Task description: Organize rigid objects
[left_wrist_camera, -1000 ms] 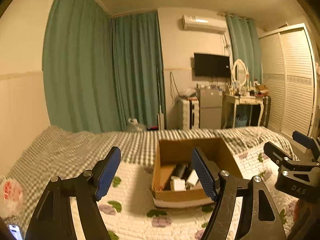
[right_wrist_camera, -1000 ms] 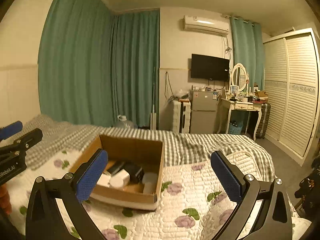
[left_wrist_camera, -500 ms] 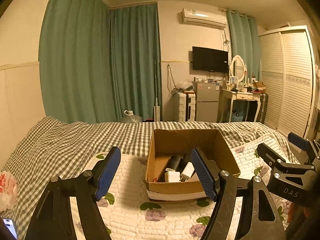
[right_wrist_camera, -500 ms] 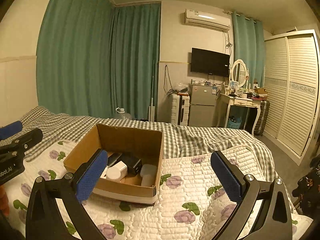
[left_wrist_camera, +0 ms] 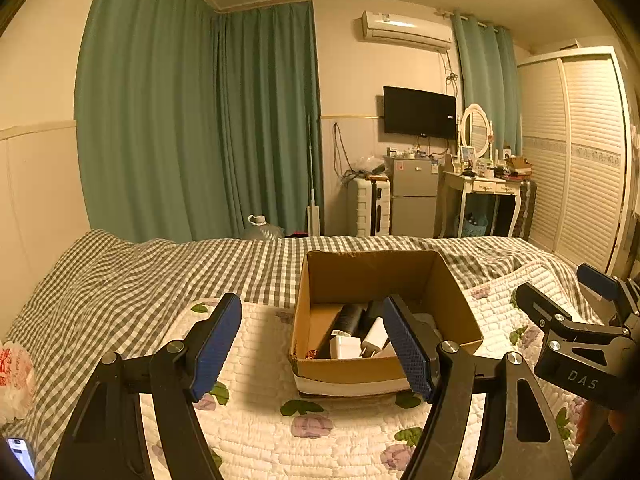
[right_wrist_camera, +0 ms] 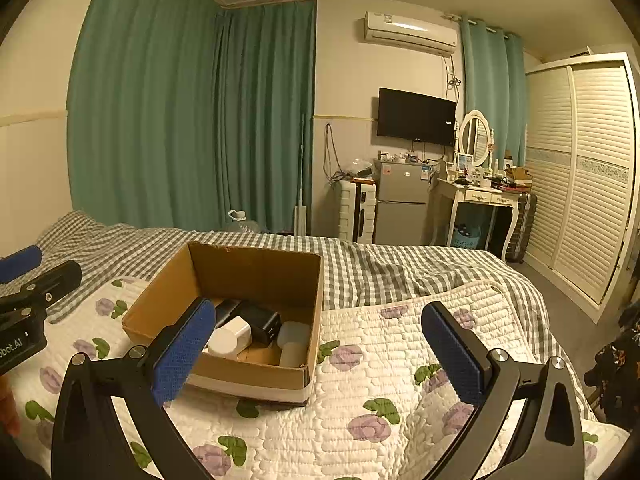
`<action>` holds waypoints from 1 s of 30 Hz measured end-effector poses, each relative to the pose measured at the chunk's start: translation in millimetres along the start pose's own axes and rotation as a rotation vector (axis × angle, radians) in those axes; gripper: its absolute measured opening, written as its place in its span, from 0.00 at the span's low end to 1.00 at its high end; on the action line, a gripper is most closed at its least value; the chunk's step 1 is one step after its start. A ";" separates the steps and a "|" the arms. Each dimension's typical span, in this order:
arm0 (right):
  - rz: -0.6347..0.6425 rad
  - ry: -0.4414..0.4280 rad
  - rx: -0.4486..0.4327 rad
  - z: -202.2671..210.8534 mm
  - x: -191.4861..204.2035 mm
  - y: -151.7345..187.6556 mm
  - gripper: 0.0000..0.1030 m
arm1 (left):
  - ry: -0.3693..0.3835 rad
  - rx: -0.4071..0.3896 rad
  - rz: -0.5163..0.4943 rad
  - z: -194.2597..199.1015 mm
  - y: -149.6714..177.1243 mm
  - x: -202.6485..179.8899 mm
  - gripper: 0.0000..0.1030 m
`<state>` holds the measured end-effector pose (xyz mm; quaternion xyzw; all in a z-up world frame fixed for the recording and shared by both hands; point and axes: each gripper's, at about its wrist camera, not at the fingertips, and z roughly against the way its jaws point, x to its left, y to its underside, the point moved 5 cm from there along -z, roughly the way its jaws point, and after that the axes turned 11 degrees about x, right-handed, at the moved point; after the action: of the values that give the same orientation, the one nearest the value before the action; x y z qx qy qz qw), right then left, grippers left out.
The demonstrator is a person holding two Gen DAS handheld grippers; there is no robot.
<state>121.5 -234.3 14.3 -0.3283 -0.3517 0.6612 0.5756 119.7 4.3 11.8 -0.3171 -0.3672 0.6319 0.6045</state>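
left gripper [left_wrist_camera: 312, 346] held spread, empty, above quilt [right_wrist_camera: 380, 360] | right gripper [right_wrist_camera: 320, 354] spread, empty | cardboard box [left_wrist_camera: 384, 364] set on quilt mid-bed, chargers [right_wrist_camera: 236, 334] and dark items inside, partly screened by blue pads | checked sheet [left_wrist_camera: 160, 272] beyond | wardrobe [right_wrist_camera: 592, 168] far right

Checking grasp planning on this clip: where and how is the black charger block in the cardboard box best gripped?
Grip the black charger block across its two flat sides, coming down from above with the right tongs, already open. The cardboard box has walls that bar a sideways approach, and the white adapter crowds one side, so a narrow top-down pinch seems safest.
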 end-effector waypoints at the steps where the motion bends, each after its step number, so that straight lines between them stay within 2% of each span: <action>1: 0.001 -0.001 0.002 -0.5 0.3 0.2 1.00 | 0.001 0.001 0.001 -0.1 0.2 0.2 0.74; 30: 0.001 0.000 0.025 -5.8 2.2 5.5 1.00 | 0.010 0.014 0.003 -0.4 0.6 -0.2 0.74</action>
<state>123.2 -232.1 6.5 -0.3214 -0.3433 0.6657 0.5794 119.8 4.0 11.1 -0.3166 -0.3593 0.6338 0.6074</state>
